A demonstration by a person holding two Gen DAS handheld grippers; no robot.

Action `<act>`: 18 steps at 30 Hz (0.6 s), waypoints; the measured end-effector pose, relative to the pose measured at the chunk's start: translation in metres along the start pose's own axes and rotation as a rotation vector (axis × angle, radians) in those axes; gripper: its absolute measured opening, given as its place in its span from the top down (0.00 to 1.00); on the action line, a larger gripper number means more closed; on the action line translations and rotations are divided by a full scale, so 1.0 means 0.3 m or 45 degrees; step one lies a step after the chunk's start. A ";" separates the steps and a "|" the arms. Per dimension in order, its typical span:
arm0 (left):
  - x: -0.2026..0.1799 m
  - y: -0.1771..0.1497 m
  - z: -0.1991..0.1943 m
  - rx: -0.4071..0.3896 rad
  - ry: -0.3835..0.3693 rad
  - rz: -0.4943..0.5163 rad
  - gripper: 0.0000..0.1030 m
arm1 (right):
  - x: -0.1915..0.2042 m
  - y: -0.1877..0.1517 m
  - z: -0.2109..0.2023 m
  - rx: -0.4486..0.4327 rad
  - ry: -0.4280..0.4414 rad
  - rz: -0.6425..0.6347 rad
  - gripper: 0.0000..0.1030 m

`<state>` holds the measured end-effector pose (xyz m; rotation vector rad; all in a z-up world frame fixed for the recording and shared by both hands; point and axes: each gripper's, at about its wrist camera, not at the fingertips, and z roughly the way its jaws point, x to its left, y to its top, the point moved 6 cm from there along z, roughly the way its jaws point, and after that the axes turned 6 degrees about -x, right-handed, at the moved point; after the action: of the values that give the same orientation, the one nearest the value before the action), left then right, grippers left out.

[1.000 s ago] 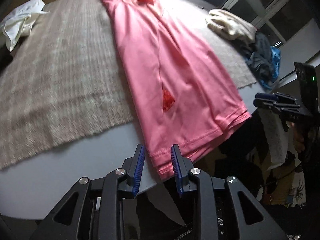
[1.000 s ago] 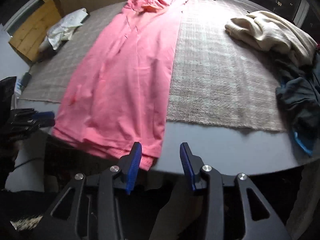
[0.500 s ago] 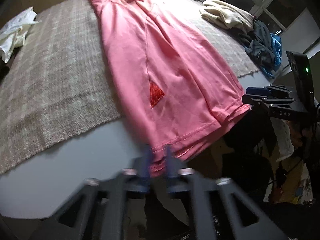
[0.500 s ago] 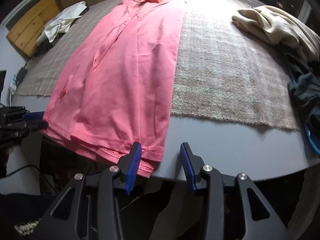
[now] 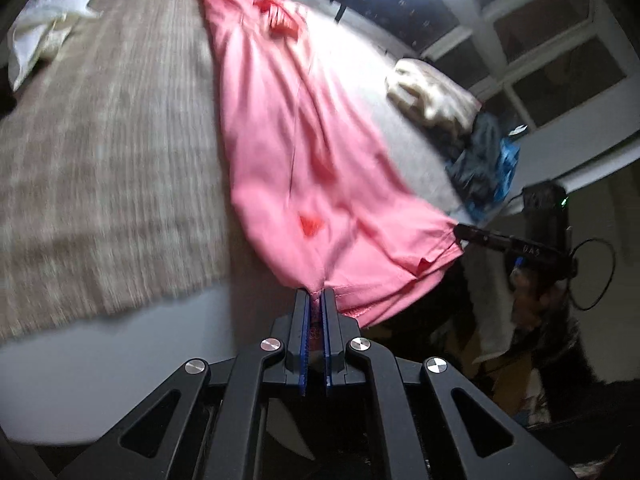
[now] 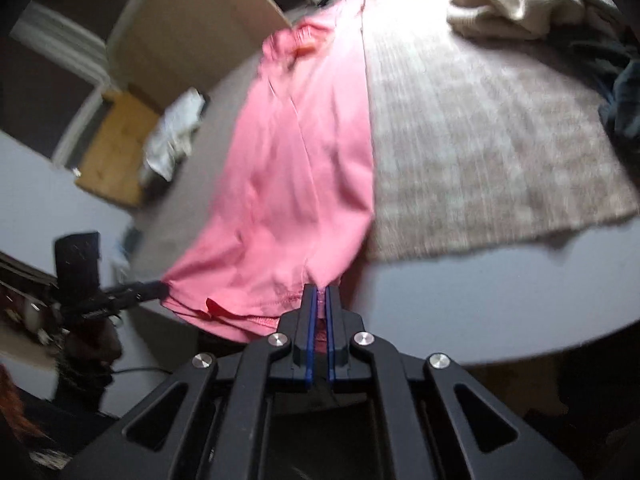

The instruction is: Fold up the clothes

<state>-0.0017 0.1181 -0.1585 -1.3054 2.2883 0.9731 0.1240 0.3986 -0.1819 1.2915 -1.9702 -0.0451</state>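
Clamped the left tongs (image 5: 315, 300) tight on the near hem of the pink garment (image 5: 280, 140), at its left corner, just past the edge of the tabletop (image 5: 120, 344). Clamped the right tongs (image 6: 320, 296) on the same hem at the opposite corner, having only just closed there with the fabric pinched between the pads. Took hold at both corners, most likely, to keep the hem spread and level for carrying toward the collar in a lengthwise fold. Left the rest of the garment stretched long and narrow over the beige mat (image 5: 100, 160), collar at the far end, near end drawn into small gathers at each grip and hanging slack between them. Looked already narrowed from the sides, judging by the long crease down the middle, so probably stood at the start of the halving step. Kept a cream garment (image 5: 432, 92) and some dark and blue clothes (image 5: 484, 168) heaped at the right edge of the mat, well apart from the pink one, presumably awaiting their turn; kept a white cloth (image 5: 44, 28) apart at the far left. Called next, by the look of it, for an even lift with both hands, to avoid a skewed fold or a dragged mat. Blurred in both views, so left finer detail of the hem untold.
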 end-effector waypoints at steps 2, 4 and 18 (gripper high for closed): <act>-0.001 0.087 -0.004 -0.036 -0.010 0.010 0.96 | 0.014 0.086 -0.003 -0.027 0.036 0.009 0.96; 0.004 0.186 0.009 -0.074 0.009 0.028 0.96 | 0.015 0.173 0.002 -0.038 0.047 -0.015 0.96; 0.232 0.493 0.148 -0.141 0.190 -0.129 0.70 | -0.101 0.571 0.245 0.100 -0.193 -0.137 0.71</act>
<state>-0.1661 0.1572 -0.1717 -1.5720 2.2782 1.0116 -0.0466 0.4797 -0.1801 1.4829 -2.0450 -0.1227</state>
